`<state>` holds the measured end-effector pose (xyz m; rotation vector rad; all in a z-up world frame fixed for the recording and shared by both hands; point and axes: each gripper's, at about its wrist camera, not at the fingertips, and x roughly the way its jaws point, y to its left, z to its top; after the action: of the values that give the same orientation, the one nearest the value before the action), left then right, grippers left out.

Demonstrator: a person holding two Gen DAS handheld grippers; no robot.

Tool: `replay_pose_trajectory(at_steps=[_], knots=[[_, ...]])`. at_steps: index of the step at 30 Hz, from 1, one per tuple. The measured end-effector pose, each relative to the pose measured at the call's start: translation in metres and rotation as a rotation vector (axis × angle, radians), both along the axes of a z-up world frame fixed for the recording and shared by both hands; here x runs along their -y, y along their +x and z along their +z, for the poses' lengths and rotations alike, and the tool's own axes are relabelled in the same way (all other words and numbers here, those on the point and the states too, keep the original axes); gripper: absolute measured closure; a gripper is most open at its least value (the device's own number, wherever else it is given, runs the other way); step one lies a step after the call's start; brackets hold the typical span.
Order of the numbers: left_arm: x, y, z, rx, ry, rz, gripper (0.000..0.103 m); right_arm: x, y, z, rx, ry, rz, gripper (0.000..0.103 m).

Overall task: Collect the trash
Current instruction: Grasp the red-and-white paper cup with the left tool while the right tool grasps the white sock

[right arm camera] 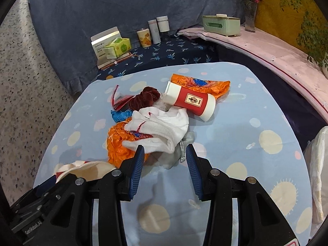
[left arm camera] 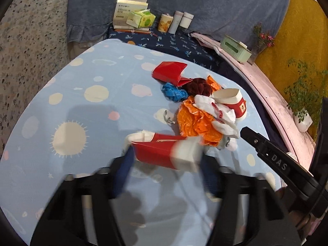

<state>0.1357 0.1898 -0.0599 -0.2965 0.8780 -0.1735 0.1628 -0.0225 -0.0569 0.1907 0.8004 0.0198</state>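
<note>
A pile of trash lies on the light blue table: an orange plastic bag [right arm camera: 121,143], a white sock [right arm camera: 162,127], a red-and-white paper cup [right arm camera: 190,102] on its side, a maroon scrunchie [right arm camera: 146,98], a blue wrapper [right arm camera: 120,115] and a red carton [left arm camera: 170,71]. My left gripper [left arm camera: 166,157] is shut on a crushed red-and-white paper cup [left arm camera: 164,153], blurred, held just above the table. My right gripper [right arm camera: 164,149] is open, its fingertips [right arm camera: 139,153] either side of the sock's near end and a grey cloth [right arm camera: 180,153].
Behind the table a dark blue surface holds a white box [right arm camera: 102,45], a tissue pack [right arm camera: 117,48], a patterned cup [right arm camera: 144,38] and two bottles [right arm camera: 158,28]. A green tissue box [right arm camera: 221,24] and plants stand on the pink ledge. A white plastic bag [right arm camera: 316,164] hangs at the right.
</note>
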Motion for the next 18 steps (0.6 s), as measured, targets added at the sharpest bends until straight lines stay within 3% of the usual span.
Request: replay_pose_trajectory(at_steps=[5,10,13,17,18], knots=[[-0.011,0.007,-0.006,-0.002,-0.007,0.017,0.054,-0.002,0.017,-0.015,-0.034,-0.01,-0.005,0.065],[-0.016,0.009,-0.015,-0.02,-0.021,0.01,0.053,0.0,0.028,-0.029,-0.074,0.002,0.002,0.082],[-0.016,0.008,-0.019,-0.019,-0.01,0.016,0.043,0.001,0.03,-0.034,-0.081,0.023,0.003,0.093],[-0.016,0.008,-0.024,-0.024,0.009,0.022,0.045,0.002,0.024,-0.03,-0.051,0.023,0.004,0.095],[-0.016,0.007,-0.026,-0.022,0.013,0.022,0.052,0.002,0.021,-0.028,-0.043,0.022,0.004,0.095]])
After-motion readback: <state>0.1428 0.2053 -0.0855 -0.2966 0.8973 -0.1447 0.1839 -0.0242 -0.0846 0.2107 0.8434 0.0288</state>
